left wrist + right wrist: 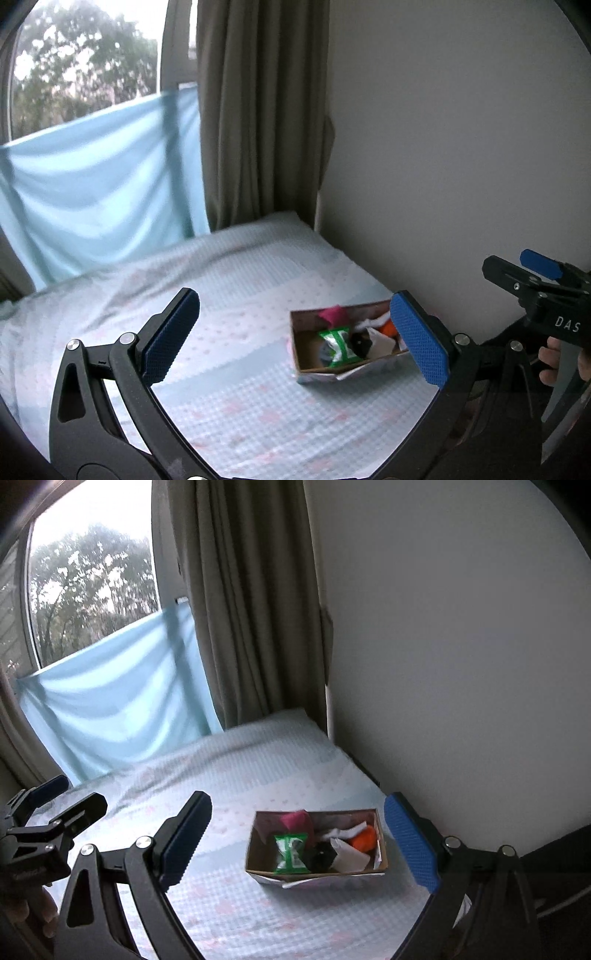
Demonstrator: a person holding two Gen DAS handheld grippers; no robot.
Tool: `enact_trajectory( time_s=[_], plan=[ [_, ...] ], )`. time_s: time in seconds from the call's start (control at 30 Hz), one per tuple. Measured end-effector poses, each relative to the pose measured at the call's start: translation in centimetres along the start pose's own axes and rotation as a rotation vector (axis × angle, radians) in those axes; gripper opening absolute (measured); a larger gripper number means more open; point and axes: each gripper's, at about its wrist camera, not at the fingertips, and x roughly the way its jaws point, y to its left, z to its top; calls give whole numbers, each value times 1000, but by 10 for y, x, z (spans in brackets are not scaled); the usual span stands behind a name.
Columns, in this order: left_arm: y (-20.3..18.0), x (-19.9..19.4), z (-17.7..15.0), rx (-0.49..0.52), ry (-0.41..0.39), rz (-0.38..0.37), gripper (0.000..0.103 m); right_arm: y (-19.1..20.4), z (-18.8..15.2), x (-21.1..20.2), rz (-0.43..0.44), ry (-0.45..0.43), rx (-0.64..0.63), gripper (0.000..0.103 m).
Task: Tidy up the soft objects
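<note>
An open cardboard box (306,354) sits on the bed near the wall; it also shows in the right wrist view (258,853). It holds soft items: a pink one (295,819), a green-and-white packet (291,853), a black one (321,856), white cloth (347,853) and an orange one (364,838). My left gripper (295,336) is open and empty, held above the bed in front of the box. My right gripper (299,842) is open and empty, also short of the box. Each gripper shows at the edge of the other's view.
The bed (229,280) has a pale blue patterned cover. A white wall (461,147) runs along its right side. A beige curtain (258,110) and a light blue cloth (103,177) hang by the window behind.
</note>
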Motion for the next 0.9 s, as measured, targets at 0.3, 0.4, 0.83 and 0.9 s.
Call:
enact_trajectory(
  time_s=[0.3,0.4,0.83,0.9],
  plan=[
    [13,-37,-9,4,-74,8,103,30,-19,-39,-34,-126,-28,102],
    [14,-40,-11,3,-85,10,103,35,-22,-39,-55,-123,-30,102],
    [10,-40,-13,20,-106,16,103,33,-20,-50,-98,-141,-15,102],
    [10,-40,-13,22,-109,18,103,33,-20,-50,-99,-139,-11,102]
  ],
)
